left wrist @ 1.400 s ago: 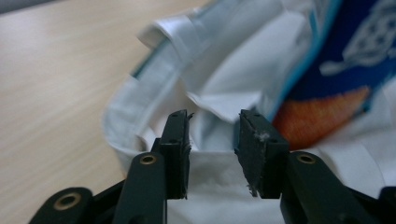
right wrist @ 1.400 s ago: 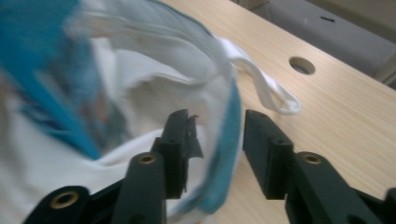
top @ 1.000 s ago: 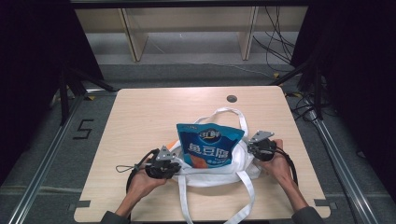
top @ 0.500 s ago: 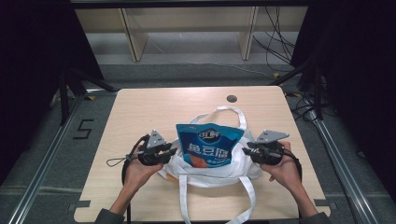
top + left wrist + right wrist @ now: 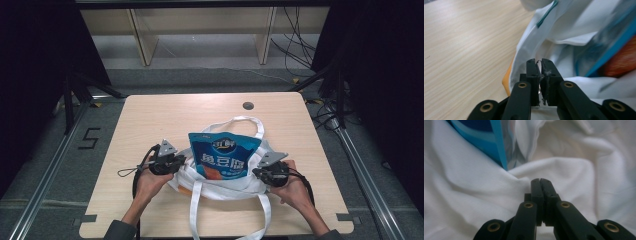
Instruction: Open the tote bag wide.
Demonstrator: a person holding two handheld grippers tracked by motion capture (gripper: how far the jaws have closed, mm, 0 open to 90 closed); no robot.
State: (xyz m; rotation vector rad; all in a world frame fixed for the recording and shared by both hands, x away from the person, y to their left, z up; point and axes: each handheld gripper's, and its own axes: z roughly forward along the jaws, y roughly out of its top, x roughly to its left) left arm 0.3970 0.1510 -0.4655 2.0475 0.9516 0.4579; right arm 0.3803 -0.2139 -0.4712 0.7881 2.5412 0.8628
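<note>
Blue snack pouch (image 5: 224, 155) upright in white tote bag (image 5: 220, 184), mid-table.

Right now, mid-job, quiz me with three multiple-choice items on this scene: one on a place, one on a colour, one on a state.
1. Where is the blue pouch?
A. In the white bag
B. On bare wood by the table's far edge
C. On the floor

2. What colour are the bag's handles?
A. Black
B. White
C. Red

3. How is the left gripper?
A. Wide open over the table
B. Lying loose, unheld
C. Shut on the bag's edge

Answers: 1 A, the pouch stands up out of the bag's mouth. 2 B, both loops are white. 3 C, its jaws meet on white cloth.
</note>
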